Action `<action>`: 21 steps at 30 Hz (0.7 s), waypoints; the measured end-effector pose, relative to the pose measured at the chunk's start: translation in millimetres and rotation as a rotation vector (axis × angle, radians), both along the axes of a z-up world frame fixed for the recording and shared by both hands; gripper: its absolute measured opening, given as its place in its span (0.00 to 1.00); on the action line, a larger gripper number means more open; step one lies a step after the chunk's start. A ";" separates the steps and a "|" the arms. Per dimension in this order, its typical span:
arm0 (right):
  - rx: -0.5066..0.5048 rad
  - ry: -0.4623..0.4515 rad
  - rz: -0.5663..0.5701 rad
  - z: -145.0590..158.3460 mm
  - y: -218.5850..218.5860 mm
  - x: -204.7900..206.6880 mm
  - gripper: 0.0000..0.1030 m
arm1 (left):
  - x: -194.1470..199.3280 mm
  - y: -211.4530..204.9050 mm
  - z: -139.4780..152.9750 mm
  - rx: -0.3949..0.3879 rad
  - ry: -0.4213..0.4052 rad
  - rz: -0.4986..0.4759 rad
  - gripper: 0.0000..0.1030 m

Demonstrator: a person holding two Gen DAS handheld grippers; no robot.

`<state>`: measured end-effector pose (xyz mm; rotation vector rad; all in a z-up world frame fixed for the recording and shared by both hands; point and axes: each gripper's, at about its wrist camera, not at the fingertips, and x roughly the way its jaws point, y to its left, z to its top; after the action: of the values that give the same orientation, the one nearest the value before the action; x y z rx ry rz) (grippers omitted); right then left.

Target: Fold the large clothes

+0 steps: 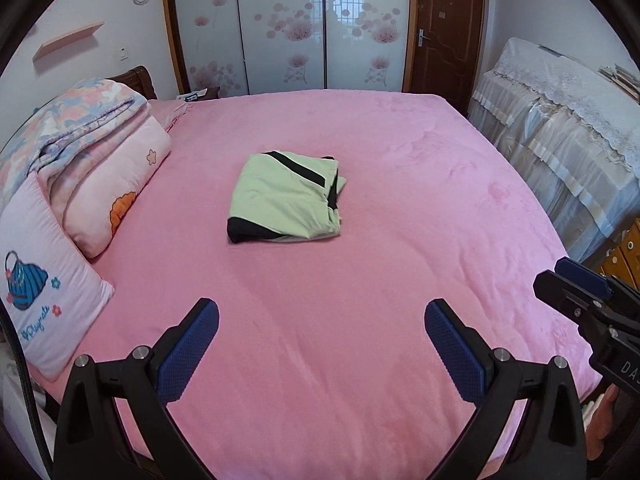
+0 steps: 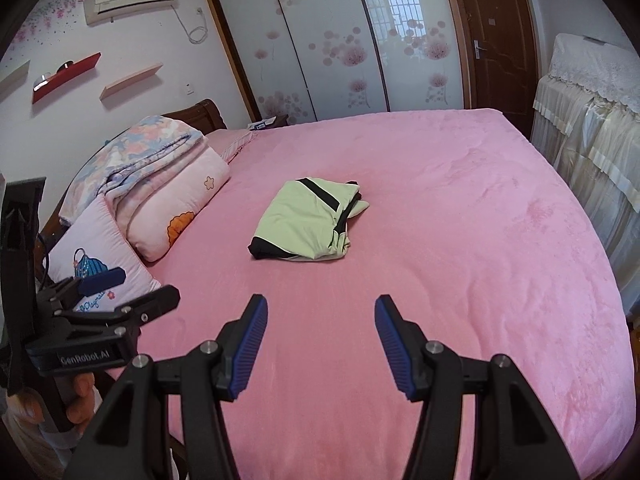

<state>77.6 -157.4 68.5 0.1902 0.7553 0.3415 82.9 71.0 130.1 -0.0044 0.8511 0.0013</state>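
Closest to me are my own grippers. The left gripper (image 1: 322,338) has its jaws spread wide with nothing but pink sheet between the blue pads (image 1: 188,352). The right gripper (image 2: 320,340) is parted too, a bit narrower, also empty. Both hang above the near edge of the bed (image 1: 360,380), well short of the garment. From the right cam I can see the left unit off to the side, with fingers (image 2: 80,396) wrapped round its handle.

Going up the bed: the folded garment (image 1: 286,200), pale green with black bands, sits as a compact bundle roughly mid-mattress, flat on the pink sheet and clear of both grippers.

Left of the garment, along the bed's head side, there's a pink pillow with a blue bag print (image 1: 38,288), then a rolled pink duvet (image 1: 116,184) with a floral quilt (image 1: 72,124) piled on top.

Beyond the bed, the sliding wardrobe doors (image 1: 288,28) with pink flowers, a brown door (image 1: 448,36) next to them, and lace-covered furniture (image 1: 560,128) along the right side of the bed.
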 end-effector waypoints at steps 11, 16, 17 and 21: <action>-0.053 -0.052 -0.082 -24.9 -20.2 -74.7 0.58 | -82.0 -22.5 -35.6 -0.061 -0.070 0.081 0.99; -0.068 -0.090 -0.109 -37.3 -22.4 -100.7 0.69 | -102.9 -30.4 -49.7 -0.047 -0.101 0.094 0.99; -0.081 -0.101 -0.114 -40.1 -22.1 -105.7 0.69 | -105.5 -30.8 -52.5 -0.049 -0.103 0.097 0.99; -0.118 -0.120 -0.135 -49.5 -21.1 -118.0 0.69 | -114.3 -33.3 -67.8 -0.067 -0.094 0.122 0.99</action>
<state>-40.4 -178.5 19.0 0.1081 0.6382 0.1775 -31.4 37.7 62.3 -0.1185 0.7553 0.0864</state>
